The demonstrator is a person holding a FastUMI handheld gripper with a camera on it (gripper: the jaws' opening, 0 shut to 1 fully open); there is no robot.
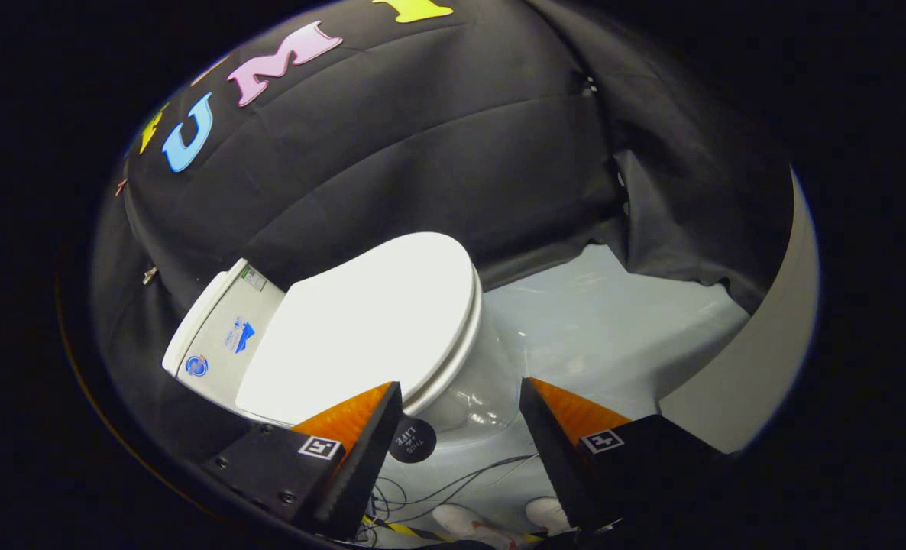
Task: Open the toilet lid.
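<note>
1. Hovering above the toilet (468, 382), the gripper (461, 401) has its fingers wide apart, nothing between them but air.
2. Lid (369, 321) is down, closed flat on the seat, white, lying just ahead of the left finger (361, 428); that fingertip overlaps the lid's near edge in the view, contact cannot be told.
3. Right finger (556, 428) sits off to the side of the bowl, over the floor (613, 321), clear of the toilet.
4. Tank (224, 336) stands behind the lid, against the black cloth wall (422, 137); a few small stickers on its front and top.
5. A round dark sticker (412, 440) sits on the bowl's front, in the gap between the fingers.
6. Floor is pale and glossy; thin cables (453, 485) run across it below the bowl, between the fingers.
7. Two white shoes (499, 519) show on the floor near the cables, with a yellow-black striped tape (403, 528) beside them.
8. A pale curved panel (766, 344) stands beyond the right finger, at the cloth's edge.
</note>
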